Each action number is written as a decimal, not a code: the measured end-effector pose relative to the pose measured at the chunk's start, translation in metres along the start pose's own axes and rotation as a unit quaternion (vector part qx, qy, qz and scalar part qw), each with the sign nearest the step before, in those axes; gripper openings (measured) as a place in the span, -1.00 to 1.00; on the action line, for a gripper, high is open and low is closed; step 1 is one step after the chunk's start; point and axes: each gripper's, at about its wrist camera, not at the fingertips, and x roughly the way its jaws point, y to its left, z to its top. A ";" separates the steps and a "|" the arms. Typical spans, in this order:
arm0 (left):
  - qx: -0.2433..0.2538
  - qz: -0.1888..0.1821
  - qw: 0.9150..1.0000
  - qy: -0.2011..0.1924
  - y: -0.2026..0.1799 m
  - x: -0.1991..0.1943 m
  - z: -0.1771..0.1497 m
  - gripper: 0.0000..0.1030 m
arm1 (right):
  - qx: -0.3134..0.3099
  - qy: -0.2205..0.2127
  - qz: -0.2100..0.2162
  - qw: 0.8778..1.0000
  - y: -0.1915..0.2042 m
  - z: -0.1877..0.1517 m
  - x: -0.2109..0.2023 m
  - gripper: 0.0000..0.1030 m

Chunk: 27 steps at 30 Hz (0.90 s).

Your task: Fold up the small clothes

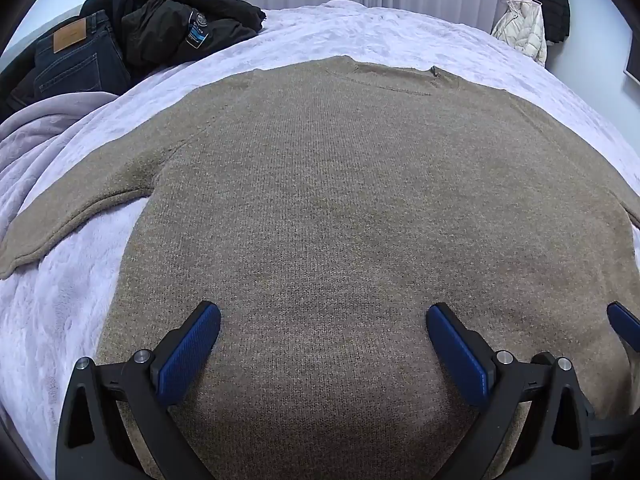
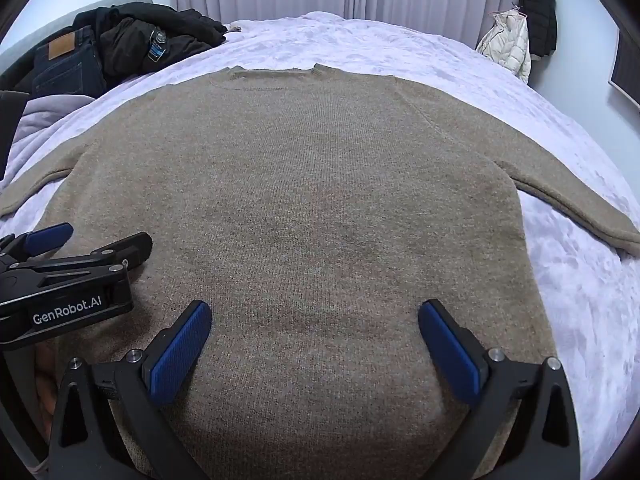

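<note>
Sweater point(image 1: 340, 200) flat mid-bed point(image 1: 360, 28), sleeves out toward side edges, collar far. Your left gripper point(image 1: 323, 354) and right gripper point(image 2: 315, 350) spread wide, empty, above hem. Risk: pinching blanket with knit; uneven lift skews fold.

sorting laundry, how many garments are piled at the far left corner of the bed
2 visible: dark blue denim jeans with a tan leather patch at the far left, and a black padded jacket heaped beside and behind them. More may lie hidden underneath.
</note>
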 end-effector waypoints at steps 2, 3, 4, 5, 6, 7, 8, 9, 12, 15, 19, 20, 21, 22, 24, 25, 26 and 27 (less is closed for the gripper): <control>0.000 0.000 1.000 0.000 0.000 0.000 0.000 1.00 | 0.002 0.001 0.001 1.000 -0.002 -0.001 0.003 1.00; 0.000 0.000 1.000 -0.001 0.000 0.000 0.000 1.00 | 0.002 0.001 0.001 1.000 -0.004 -0.002 0.003 1.00; 0.000 0.000 1.000 -0.001 0.000 0.000 0.000 1.00 | 0.002 0.000 0.001 1.000 -0.006 -0.002 0.003 1.00; 0.001 0.001 1.000 -0.002 0.000 -0.001 -0.001 1.00 | 0.002 0.000 0.001 1.000 -0.005 -0.002 0.003 1.00; 0.002 0.002 1.000 -0.004 0.000 -0.001 -0.001 1.00 | 0.001 0.000 0.000 1.000 -0.006 -0.002 0.003 1.00; 0.002 0.002 1.000 -0.004 0.000 -0.001 -0.001 1.00 | 0.000 0.000 -0.001 1.000 -0.004 -0.001 0.002 1.00; 0.002 0.002 1.000 -0.005 0.000 -0.003 -0.002 1.00 | -0.002 0.000 -0.004 1.000 -0.004 0.000 0.001 1.00; 0.002 0.002 1.000 -0.005 0.000 -0.003 -0.002 1.00 | -0.006 0.000 -0.011 1.000 -0.006 0.000 0.001 1.00; 0.001 0.000 1.000 -0.005 0.000 -0.003 -0.002 1.00 | -0.008 -0.001 -0.018 1.000 0.003 -0.001 -0.002 1.00; 0.001 -0.001 1.000 -0.005 0.000 -0.003 -0.002 1.00 | -0.003 -0.002 -0.010 1.000 -0.002 -0.002 -0.002 1.00; 0.001 -0.001 1.000 -0.005 0.001 -0.003 -0.002 1.00 | -0.001 -0.005 -0.008 1.000 -0.002 -0.003 -0.002 1.00; 0.001 -0.001 1.000 -0.005 0.001 -0.003 -0.002 1.00 | 0.000 -0.004 -0.008 1.000 -0.003 -0.003 -0.002 1.00; 0.001 -0.001 1.000 -0.005 0.001 -0.003 -0.002 1.00 | 0.001 -0.004 -0.008 1.000 -0.003 -0.003 -0.002 1.00; 0.001 -0.001 1.000 -0.005 0.001 -0.003 -0.002 1.00 | 0.000 -0.003 -0.009 1.000 -0.002 -0.003 -0.002 1.00; 0.001 -0.001 1.000 -0.005 0.001 -0.003 -0.002 1.00 | -0.001 -0.001 -0.012 1.000 -0.001 -0.003 -0.002 1.00; 0.002 0.000 1.000 -0.005 0.001 -0.003 -0.002 1.00 | -0.002 -0.001 -0.014 1.000 0.000 -0.002 -0.001 1.00; 0.002 0.000 1.000 -0.005 0.000 -0.003 -0.002 1.00 | -0.004 -0.002 -0.016 1.000 0.001 -0.002 -0.001 1.00; 0.002 0.001 1.000 -0.004 0.000 -0.003 -0.002 1.00 | -0.006 -0.003 -0.017 1.000 0.001 -0.002 -0.001 1.00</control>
